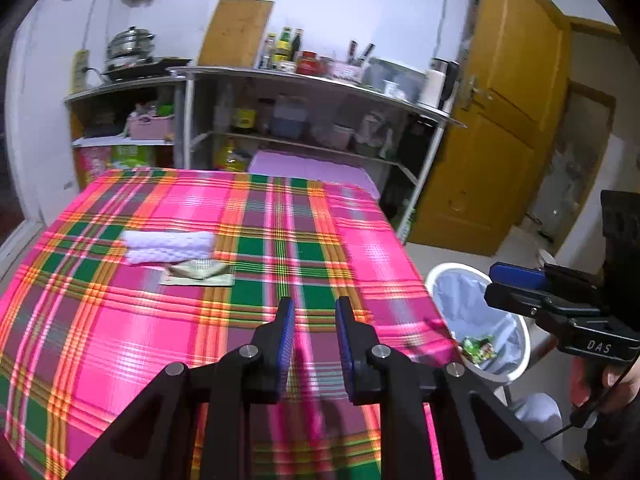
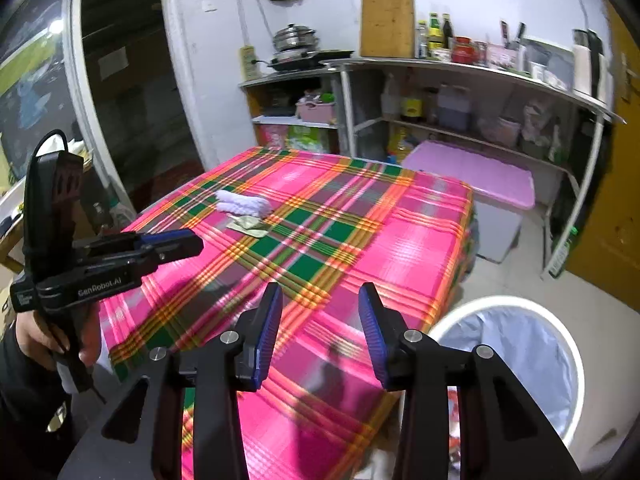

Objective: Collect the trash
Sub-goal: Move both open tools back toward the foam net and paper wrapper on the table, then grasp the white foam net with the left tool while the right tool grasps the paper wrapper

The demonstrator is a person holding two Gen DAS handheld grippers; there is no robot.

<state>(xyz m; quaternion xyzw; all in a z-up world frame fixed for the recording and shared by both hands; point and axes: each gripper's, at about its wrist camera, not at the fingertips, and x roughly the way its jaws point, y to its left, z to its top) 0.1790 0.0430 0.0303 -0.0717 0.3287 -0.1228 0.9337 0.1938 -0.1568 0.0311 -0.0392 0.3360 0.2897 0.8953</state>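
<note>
A crumpled pale green wrapper [image 1: 199,273] lies on the pink plaid table [image 1: 160,340], just in front of a folded white towel [image 1: 168,246]. Both also show in the right wrist view, the wrapper [image 2: 248,225] and the towel [image 2: 243,204]. My left gripper [image 1: 315,308] is open and empty, above the table's near part. My right gripper [image 2: 319,300] is open and empty, over the table's near right corner beside the bin. A white trash bin [image 1: 516,308] with a blue liner stands right of the table and holds a green snack packet [image 1: 478,347]. The bin also shows in the right wrist view [image 2: 572,344].
Metal shelves [image 1: 304,80] with bottles, pots and jars stand behind the table. A purple-lidded box [image 2: 472,176] sits on the floor between table and shelves. A yellow door [image 1: 492,120] is at the right. My right gripper also shows at the left wrist view's right edge [image 1: 516,280].
</note>
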